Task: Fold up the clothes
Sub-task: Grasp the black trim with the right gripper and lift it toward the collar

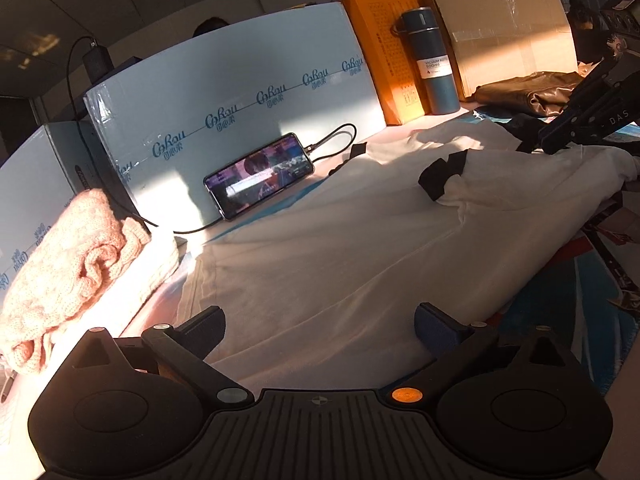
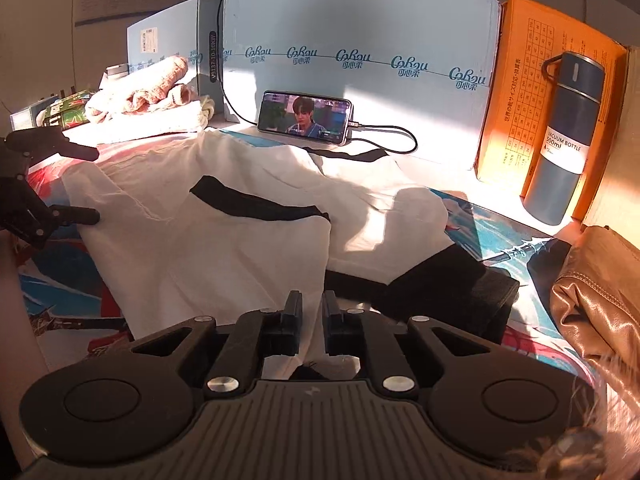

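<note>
A white garment (image 1: 320, 240) with black trim lies spread and partly folded over on the printed table mat. In the left wrist view my left gripper (image 1: 320, 328) is open and hovers low over the garment's near edge, with bare cloth between its fingers (image 1: 208, 328). My right gripper (image 2: 312, 308) is shut on a fold of the white garment (image 2: 220, 248), which runs up between its pads. A black cuff (image 2: 440, 276) lies just right of it. The right gripper (image 1: 552, 138) shows at the far right of the left view. The left gripper (image 2: 92, 184) shows open at the left edge of the right view.
A phone (image 2: 306, 117) playing video leans on a pale blue carton (image 2: 360, 40), its cable looping right. Folded pink and cream knitwear (image 1: 68, 264) is stacked at the left. An orange box (image 2: 532, 80), a blue vacuum bottle (image 2: 564, 140) and a brown leather jacket (image 2: 600, 292) stand at the right.
</note>
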`<move>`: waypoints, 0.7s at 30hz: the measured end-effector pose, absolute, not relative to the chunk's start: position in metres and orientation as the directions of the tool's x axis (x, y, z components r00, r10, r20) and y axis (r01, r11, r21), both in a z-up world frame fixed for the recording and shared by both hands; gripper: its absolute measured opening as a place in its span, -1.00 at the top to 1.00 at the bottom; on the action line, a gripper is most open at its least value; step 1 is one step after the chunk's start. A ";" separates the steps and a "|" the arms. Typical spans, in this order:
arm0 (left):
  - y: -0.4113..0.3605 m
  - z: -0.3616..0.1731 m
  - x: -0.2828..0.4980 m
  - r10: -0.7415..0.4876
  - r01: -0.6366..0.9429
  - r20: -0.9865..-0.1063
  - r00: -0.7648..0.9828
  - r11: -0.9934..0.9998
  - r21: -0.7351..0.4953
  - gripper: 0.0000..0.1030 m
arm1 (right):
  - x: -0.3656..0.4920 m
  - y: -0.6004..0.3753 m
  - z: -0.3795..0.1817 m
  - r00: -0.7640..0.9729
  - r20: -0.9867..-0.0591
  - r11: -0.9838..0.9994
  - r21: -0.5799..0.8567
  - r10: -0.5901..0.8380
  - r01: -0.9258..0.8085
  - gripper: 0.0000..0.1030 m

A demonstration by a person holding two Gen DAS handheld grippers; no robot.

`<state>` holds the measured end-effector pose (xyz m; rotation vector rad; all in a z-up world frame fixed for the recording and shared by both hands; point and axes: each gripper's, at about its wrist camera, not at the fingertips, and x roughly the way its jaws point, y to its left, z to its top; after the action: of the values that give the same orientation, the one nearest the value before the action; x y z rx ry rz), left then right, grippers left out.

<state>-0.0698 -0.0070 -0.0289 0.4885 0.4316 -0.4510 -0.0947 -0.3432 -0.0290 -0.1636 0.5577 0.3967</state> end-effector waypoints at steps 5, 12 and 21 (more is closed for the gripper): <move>-0.003 -0.030 -0.065 -0.311 0.509 -0.506 0.804 0.801 0.316 -1.00 | -0.058 -0.341 -0.017 0.789 -0.492 0.914 0.037 0.368 -0.404 0.11; 0.000 -0.030 -0.062 -0.326 0.517 -0.520 0.789 0.810 0.278 -1.00 | -0.006 -0.307 -0.035 0.702 -0.577 0.869 0.030 0.418 -0.493 0.38; 0.005 -0.025 -0.057 -0.351 0.531 -0.523 0.777 0.811 0.244 -1.00 | 0.010 -0.311 -0.028 0.752 -0.529 0.886 -0.003 0.393 -0.464 0.60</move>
<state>-0.0567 0.0053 -0.0253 0.3953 0.4792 -0.4911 0.0103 -0.3108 -0.0278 -0.1376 0.5460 0.4694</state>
